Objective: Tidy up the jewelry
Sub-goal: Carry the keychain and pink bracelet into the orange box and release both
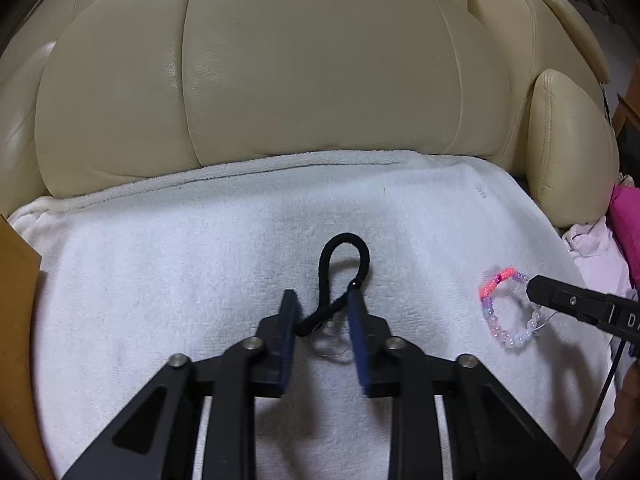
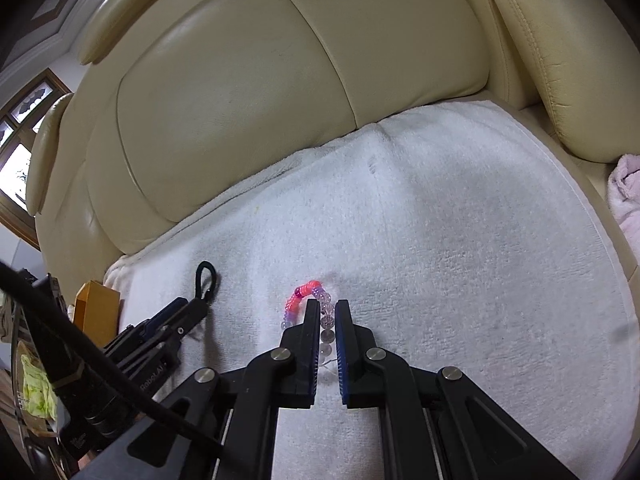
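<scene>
A black cord loop with a small black bead (image 1: 344,268) lies on the white towel (image 1: 200,264). My left gripper (image 1: 322,300) is open, its fingers on either side of the cord's near end, above a thin clear thread. A beaded bracelet of pink, purple and clear beads (image 1: 508,308) lies to the right. My right gripper (image 2: 326,308) straddles the bracelet's right strand (image 2: 326,320), jaws narrowly apart with the beads between them. The right gripper's tip (image 1: 536,288) shows in the left wrist view, and the left gripper (image 2: 196,308) with the cord (image 2: 206,276) shows in the right wrist view.
The towel covers the seat of a cream leather sofa (image 1: 280,72). A brown cardboard box (image 2: 96,308) stands at the towel's left edge. Pink cloth (image 1: 628,216) lies beyond the right edge. A black cable (image 2: 80,344) crosses the lower left of the right wrist view.
</scene>
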Available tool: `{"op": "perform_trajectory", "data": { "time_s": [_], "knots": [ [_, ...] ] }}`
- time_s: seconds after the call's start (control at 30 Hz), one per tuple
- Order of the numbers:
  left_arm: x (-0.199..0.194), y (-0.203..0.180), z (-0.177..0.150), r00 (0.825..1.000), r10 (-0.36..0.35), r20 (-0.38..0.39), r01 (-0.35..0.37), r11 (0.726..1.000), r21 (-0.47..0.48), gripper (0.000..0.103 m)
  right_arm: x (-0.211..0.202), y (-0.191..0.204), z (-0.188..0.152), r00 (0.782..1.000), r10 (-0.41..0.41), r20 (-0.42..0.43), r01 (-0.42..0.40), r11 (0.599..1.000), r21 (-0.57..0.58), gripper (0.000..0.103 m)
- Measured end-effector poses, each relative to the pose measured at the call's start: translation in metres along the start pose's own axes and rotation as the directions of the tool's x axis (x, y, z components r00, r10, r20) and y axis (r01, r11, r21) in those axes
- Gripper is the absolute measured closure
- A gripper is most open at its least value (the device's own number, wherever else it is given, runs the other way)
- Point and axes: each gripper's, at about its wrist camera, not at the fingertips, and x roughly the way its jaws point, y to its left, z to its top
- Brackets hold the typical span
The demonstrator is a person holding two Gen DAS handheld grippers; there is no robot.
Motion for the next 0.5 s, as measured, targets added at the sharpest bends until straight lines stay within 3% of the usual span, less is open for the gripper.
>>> {"op": "perform_trajectory", "data": {
  "time_s": [0.03, 0.07, 0.27, 0.37, 0.47, 0.5],
  "knots": [
    [-0.001, 0.0, -0.001, 1.0, -0.008, 0.002, 0.008, 1.0, 0.005, 0.082, 0.001, 0.0, 0.0, 1.0, -0.002, -0.002, 0.002, 1.0, 0.001, 0.095],
    [-0.002, 0.0, -0.002, 1.0, -0.013, 0.0, 0.013, 1.0, 0.007, 0.091, 0.002, -0.001, 0.0, 1.0, -0.005, -0.005, 0.005, 1.0, 0.001, 0.094],
    [-0.022, -0.003, -0.016, 1.0, -0.014, -0.002, 0.014, 0.999, 0.043, 0.092, 0.008, -0.002, -0.001, 0.999, -0.027, -0.028, 0.027, 1.0, 0.01, 0.092],
    [-0.035, -0.002, -0.022, 1.0, -0.021, 0.006, 0.021, 0.998, 0.054, 0.092, 0.015, 0.003, -0.003, 0.998, -0.051, -0.041, 0.05, 0.999, -0.018, 0.084],
    [-0.053, 0.0, -0.026, 0.999, -0.022, 0.023, 0.021, 0.998, 0.051, 0.092, 0.016, 0.013, -0.006, 0.996, -0.092, -0.017, 0.09, 0.992, -0.085, 0.086],
    [-0.059, 0.002, -0.027, 0.999, -0.023, 0.029, 0.022, 0.999, 0.045, 0.092, 0.015, 0.017, -0.007, 0.994, -0.106, -0.011, 0.104, 0.989, -0.103, 0.095]
  ]
}}
